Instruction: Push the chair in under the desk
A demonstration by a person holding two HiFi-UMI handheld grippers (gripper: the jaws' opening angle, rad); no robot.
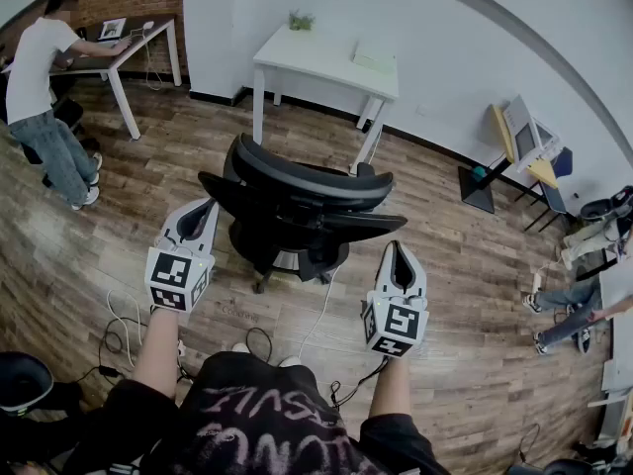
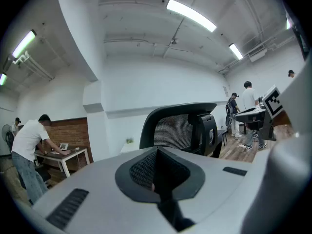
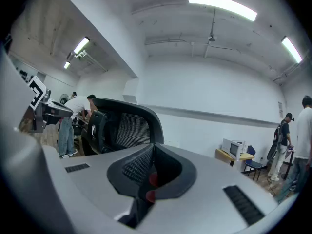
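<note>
A black mesh-back office chair [image 1: 297, 201] stands on the wood floor, its back toward me, a short way in front of the white desk [image 1: 326, 59] by the wall. My left gripper [image 1: 202, 212] is held level just left of the chair's back, jaws shut and empty. At the chair's right rear my right gripper [image 1: 398, 253] is also shut and holds nothing. In the left gripper view the chair back [image 2: 178, 130] rises beyond the shut left gripper [image 2: 156, 165]. The right gripper view has the chair back [image 3: 124, 126] up and left of the shut right gripper [image 3: 153, 167]. I cannot tell whether either touches the chair.
A person [image 1: 45, 87] leans over another desk [image 1: 134, 40] at the back left. Cables [image 1: 124, 330] lie on the floor by my feet, and a black stool [image 1: 20, 379] is at lower left. A stand with a monitor [image 1: 524, 137] and seated people's legs [image 1: 579, 300] are at right.
</note>
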